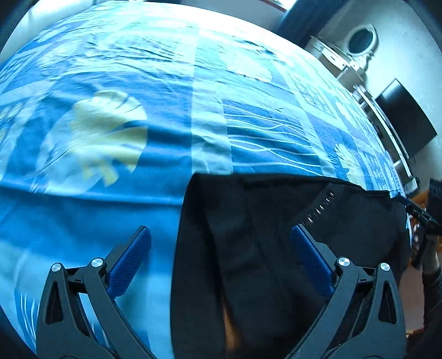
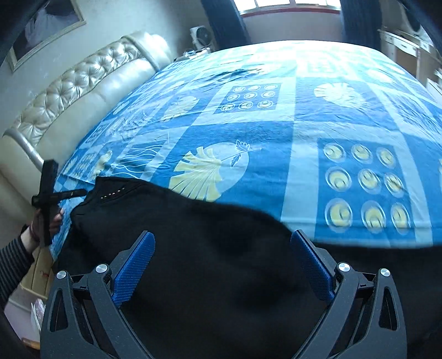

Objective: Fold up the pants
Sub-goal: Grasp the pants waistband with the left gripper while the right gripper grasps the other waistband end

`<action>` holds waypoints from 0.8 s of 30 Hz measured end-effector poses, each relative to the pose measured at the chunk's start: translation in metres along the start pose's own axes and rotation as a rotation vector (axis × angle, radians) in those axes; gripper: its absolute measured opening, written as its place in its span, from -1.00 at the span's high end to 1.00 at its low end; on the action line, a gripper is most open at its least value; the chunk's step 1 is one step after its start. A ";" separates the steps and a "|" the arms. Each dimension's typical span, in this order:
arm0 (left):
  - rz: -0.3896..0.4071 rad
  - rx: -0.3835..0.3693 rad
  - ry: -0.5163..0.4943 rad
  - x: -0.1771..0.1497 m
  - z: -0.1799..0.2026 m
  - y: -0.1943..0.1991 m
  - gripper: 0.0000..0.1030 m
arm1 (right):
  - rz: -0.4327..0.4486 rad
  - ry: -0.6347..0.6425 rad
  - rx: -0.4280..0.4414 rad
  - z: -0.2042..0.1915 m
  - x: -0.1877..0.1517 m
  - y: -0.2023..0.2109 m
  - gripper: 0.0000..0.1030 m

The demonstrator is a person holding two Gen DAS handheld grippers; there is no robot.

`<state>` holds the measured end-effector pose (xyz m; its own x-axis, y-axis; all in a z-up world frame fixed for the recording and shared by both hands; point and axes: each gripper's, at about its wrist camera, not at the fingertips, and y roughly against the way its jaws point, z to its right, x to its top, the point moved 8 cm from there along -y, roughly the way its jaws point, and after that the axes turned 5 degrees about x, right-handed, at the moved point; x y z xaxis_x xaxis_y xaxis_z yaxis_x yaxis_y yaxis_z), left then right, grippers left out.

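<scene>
Black pants (image 1: 276,248) lie on a blue patterned bedspread (image 1: 138,110) at the near edge of the bed. A row of small metal studs (image 1: 317,210) shows near their top edge. My left gripper (image 1: 221,234) is open and hovers over the pants' left edge, with nothing between its blue pads. My right gripper (image 2: 222,240) is open above the dark cloth (image 2: 207,262), also empty. The left gripper also shows in the right wrist view (image 2: 55,193), held by a hand at the pants' far corner. The right gripper's dark tip (image 1: 422,215) shows at the right edge of the left wrist view.
A cream tufted headboard (image 2: 69,91) runs along the bed's left side in the right wrist view. A white dresser with an oval mirror (image 1: 359,41) and a dark screen (image 1: 406,118) stand beyond the bed. A window (image 2: 287,5) is at the far end.
</scene>
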<state>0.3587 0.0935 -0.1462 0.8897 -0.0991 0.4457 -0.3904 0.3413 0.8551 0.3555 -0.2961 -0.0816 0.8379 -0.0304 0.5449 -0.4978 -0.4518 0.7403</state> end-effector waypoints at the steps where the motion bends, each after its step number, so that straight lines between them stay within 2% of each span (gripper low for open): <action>1: -0.003 0.002 -0.017 0.003 0.000 -0.005 -0.96 | -0.011 0.016 0.009 0.001 0.004 -0.006 -0.90; 5: 0.006 -0.019 -0.090 0.013 0.006 -0.017 -0.89 | -0.062 0.080 0.070 -0.002 0.015 -0.026 -0.91; 7: 0.011 -0.015 -0.105 0.015 0.008 -0.019 -0.61 | -0.090 0.106 0.115 -0.007 0.019 -0.035 -0.90; 8: 0.016 0.011 -0.112 0.018 0.007 -0.021 -0.36 | -0.100 0.115 0.125 -0.007 0.021 -0.038 -0.90; 9: 0.015 0.028 -0.112 0.018 0.006 -0.022 -0.21 | -0.126 0.133 0.137 -0.010 0.021 -0.043 -0.90; 10: 0.015 0.031 -0.111 0.019 0.006 -0.022 -0.17 | -0.141 0.147 0.135 -0.011 0.022 -0.047 -0.90; 13: 0.010 0.017 -0.090 0.022 0.004 -0.021 0.20 | -0.203 0.195 0.120 -0.015 0.018 -0.056 -0.87; 15: -0.001 -0.020 -0.066 0.023 0.004 -0.019 0.39 | -0.255 0.220 0.134 -0.020 0.012 -0.061 -0.49; 16: 0.000 -0.029 -0.068 0.022 0.005 -0.017 0.44 | -0.294 0.230 0.120 -0.019 0.008 -0.064 0.04; 17: 0.000 -0.023 -0.075 0.023 0.007 -0.017 0.53 | -0.329 0.231 0.100 -0.017 0.004 -0.068 0.20; 18: 0.001 -0.016 -0.084 0.023 0.010 -0.016 0.60 | -0.356 0.229 0.095 -0.015 0.000 -0.071 0.25; 20: 0.012 -0.007 -0.089 0.025 0.014 -0.012 0.68 | -0.383 0.247 0.071 -0.012 -0.005 -0.070 0.57; 24: 0.054 -0.022 -0.060 0.032 0.017 0.007 0.75 | -0.296 0.228 0.039 -0.011 0.009 -0.049 0.68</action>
<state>0.3804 0.0766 -0.1218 0.8513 -0.1361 0.5068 -0.4315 0.3681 0.8236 0.3850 -0.2641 -0.1087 0.8709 0.3038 0.3863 -0.2287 -0.4453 0.8657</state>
